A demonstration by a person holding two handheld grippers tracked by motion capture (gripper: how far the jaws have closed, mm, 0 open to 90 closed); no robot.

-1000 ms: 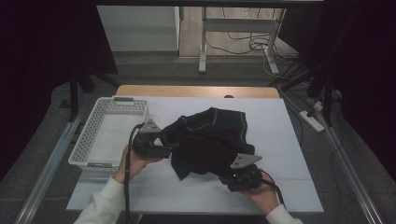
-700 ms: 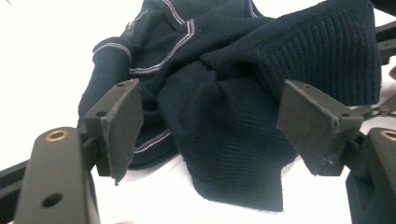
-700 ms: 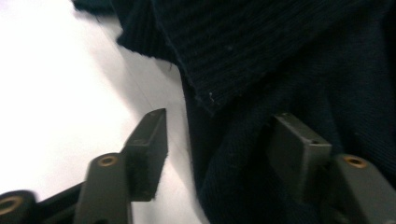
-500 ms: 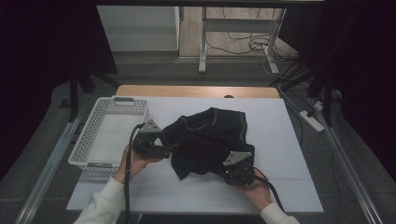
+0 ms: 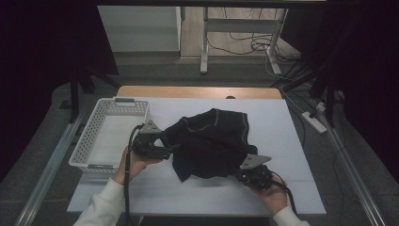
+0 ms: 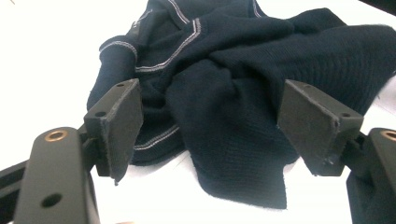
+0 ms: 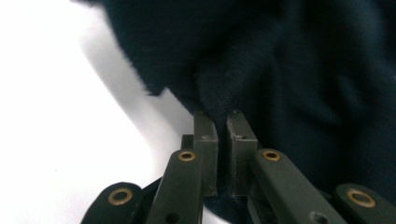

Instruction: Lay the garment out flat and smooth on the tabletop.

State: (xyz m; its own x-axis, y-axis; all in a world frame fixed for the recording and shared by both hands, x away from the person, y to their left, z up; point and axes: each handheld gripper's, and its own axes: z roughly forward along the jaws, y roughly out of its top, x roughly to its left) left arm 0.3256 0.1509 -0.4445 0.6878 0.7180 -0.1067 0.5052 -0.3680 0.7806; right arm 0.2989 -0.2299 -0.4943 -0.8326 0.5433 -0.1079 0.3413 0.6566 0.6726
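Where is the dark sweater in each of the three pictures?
High view: the dark sweater lies crumpled mid-table, right of the white basket.
Left gripper view: it spreads across the upper middle, beyond the wide-open jaws.
Right gripper view: it covers the top and right, an edge pinched between the jaws.
Shared landmark: the white tabletop beneath it.

Your garment (image 5: 211, 141) lies mid-counter (image 5: 282, 197); the basket (image 5: 89, 136) sits to its left, your tongs at either near side.

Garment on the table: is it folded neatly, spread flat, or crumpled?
Crumpled. The garment lies bunched in uneven creases, hems twisted over each other in the left gripper view, on the table.
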